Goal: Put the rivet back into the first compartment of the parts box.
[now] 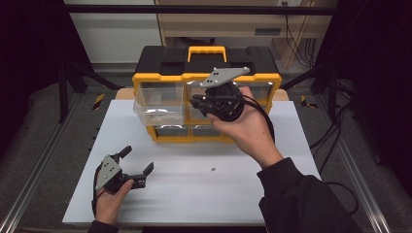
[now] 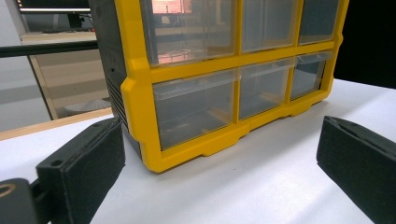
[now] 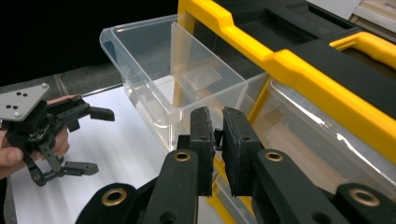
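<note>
The clear drawer point(image 1: 154, 104) sticks out of the top-left bay of the yellow organizer point(image 1: 206, 77), upper middle of the high view and upper middle of my right gripper view. I judge it light, thin-walled and slick, stiff enough to push but easy to crack if squeezed; its front lip is the best place to take hold. My right gripper point(image 3: 215, 140) has its jaws nearly together, and whether something tiny sits between the pads I cannot tell. It hovers above the organizer's front just right of the drawer, palm turned up. My left gripper point(image 1: 137, 165) rests wide open and empty on the white tabletop point(image 1: 204, 194) at lower left, aimed at the organizer.
</note>
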`<action>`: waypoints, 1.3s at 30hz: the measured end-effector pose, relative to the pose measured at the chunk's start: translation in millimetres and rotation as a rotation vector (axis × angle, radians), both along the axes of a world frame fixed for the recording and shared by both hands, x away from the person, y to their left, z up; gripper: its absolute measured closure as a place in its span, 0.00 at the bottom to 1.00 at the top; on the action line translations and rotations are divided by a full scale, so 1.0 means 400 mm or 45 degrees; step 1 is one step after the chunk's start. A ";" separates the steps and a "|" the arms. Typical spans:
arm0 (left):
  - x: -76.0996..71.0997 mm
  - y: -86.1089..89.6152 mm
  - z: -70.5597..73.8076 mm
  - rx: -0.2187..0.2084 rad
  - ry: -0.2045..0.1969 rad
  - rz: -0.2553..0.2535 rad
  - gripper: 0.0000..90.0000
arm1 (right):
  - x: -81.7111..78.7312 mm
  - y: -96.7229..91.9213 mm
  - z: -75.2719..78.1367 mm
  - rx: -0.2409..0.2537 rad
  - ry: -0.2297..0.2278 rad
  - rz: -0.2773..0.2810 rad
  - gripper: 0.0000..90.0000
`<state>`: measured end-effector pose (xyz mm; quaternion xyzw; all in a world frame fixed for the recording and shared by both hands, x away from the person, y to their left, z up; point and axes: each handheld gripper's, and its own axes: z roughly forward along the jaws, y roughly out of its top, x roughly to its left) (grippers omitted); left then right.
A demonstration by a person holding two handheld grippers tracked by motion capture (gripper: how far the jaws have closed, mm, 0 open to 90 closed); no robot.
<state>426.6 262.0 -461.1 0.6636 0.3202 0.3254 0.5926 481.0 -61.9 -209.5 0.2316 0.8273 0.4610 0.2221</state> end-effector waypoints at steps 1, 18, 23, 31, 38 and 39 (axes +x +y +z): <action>0.000 0.000 0.000 0.000 0.000 0.000 0.01 | 0.001 0.001 0.003 -0.001 -0.005 0.004 0.92; 0.001 0.000 0.000 0.005 0.000 -0.002 0.01 | 0.020 0.038 0.045 0.057 -0.005 0.013 0.92; 0.000 0.000 0.001 0.008 0.002 -0.004 0.01 | 0.037 0.065 0.048 0.065 0.006 0.023 0.92; 0.000 0.001 0.001 0.005 0.002 -0.006 0.01 | 0.068 0.110 0.034 0.046 0.042 0.020 0.92; 0.000 0.001 0.001 0.004 0.002 -0.006 0.01 | 0.065 0.114 0.029 0.066 0.034 0.017 0.76; 0.000 0.001 0.001 0.005 0.002 -0.005 0.01 | 0.058 0.109 0.031 0.069 0.027 0.017 0.75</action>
